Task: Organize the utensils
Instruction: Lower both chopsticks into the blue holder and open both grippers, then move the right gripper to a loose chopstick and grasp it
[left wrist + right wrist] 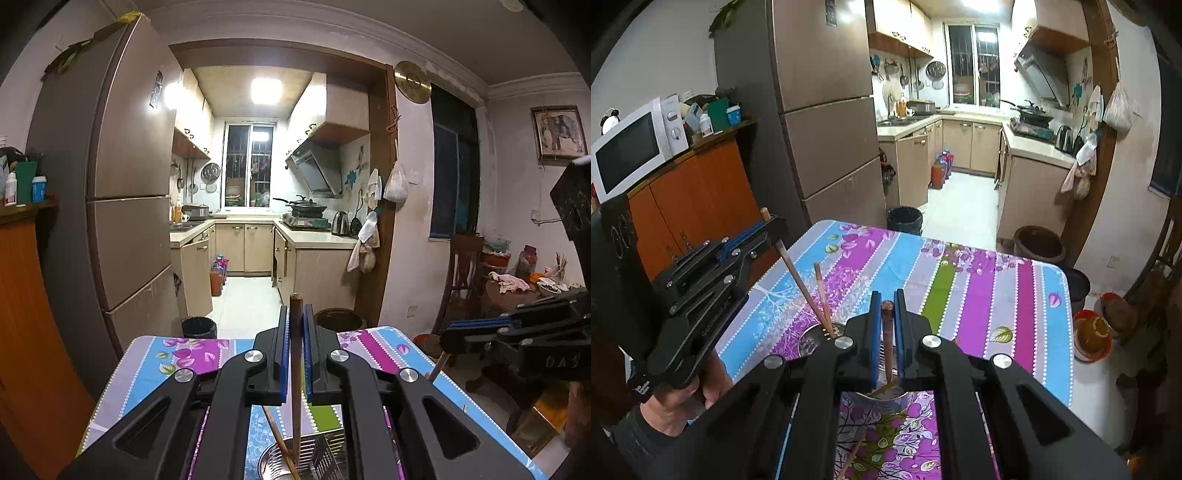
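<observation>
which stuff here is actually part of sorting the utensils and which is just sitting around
Part of the job:
- left gripper, shut on a chopstick
- right gripper, shut on another chopstick
- metal holder with a chopstick already in it

Just lying about:
- microwave
- fridge
- kettle
- black bin
- floral tablecloth

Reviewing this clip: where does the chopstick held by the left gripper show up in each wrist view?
Left wrist view: the chopstick stands upright at centre, clamped in the left gripper, its tip down in the metal holder.
Right wrist view: it slants at left-centre, from the left gripper down to the holder.
Shared landmark: the black bin beyond the table's far edge.
</observation>
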